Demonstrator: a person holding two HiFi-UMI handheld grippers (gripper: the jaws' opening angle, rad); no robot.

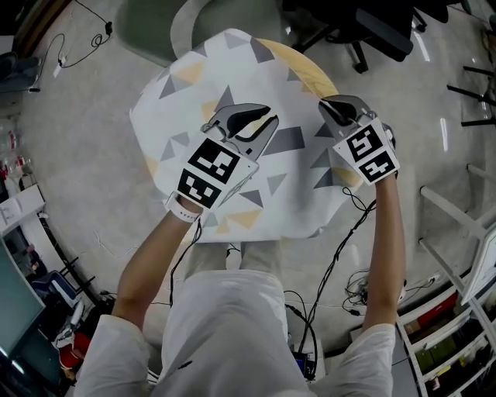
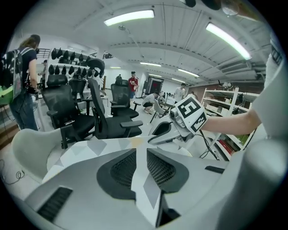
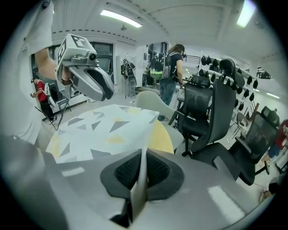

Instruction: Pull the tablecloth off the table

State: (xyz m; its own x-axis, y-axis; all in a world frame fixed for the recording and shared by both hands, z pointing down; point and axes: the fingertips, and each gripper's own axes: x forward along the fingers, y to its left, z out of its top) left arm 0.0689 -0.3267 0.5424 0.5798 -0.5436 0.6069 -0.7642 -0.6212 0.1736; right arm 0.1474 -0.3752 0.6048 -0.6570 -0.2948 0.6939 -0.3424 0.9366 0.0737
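Note:
A white tablecloth [image 1: 232, 77] printed with grey and yellow triangles covers most of a round yellow table [image 1: 304, 71], whose bare top shows at the far right. My left gripper [image 1: 271, 115] hovers over the middle of the cloth. Its jaws stand slightly apart, and a raised fold of the tablecloth [image 2: 145, 179] stands between them. My right gripper [image 1: 324, 102] is at the cloth's right edge. In the right gripper view the pads are pinched on a thin fold of the tablecloth [image 3: 140, 175]. The cloth's near edge hangs over the table toward me.
A pale green chair [image 1: 221, 19] stands at the table's far side and a black office chair [image 1: 372, 31] at the far right. Cables [image 1: 341, 264] trail on the floor by my legs. White shelving [image 1: 457, 326] stands at the right. A person with a backpack [image 2: 22, 85] stands among more chairs.

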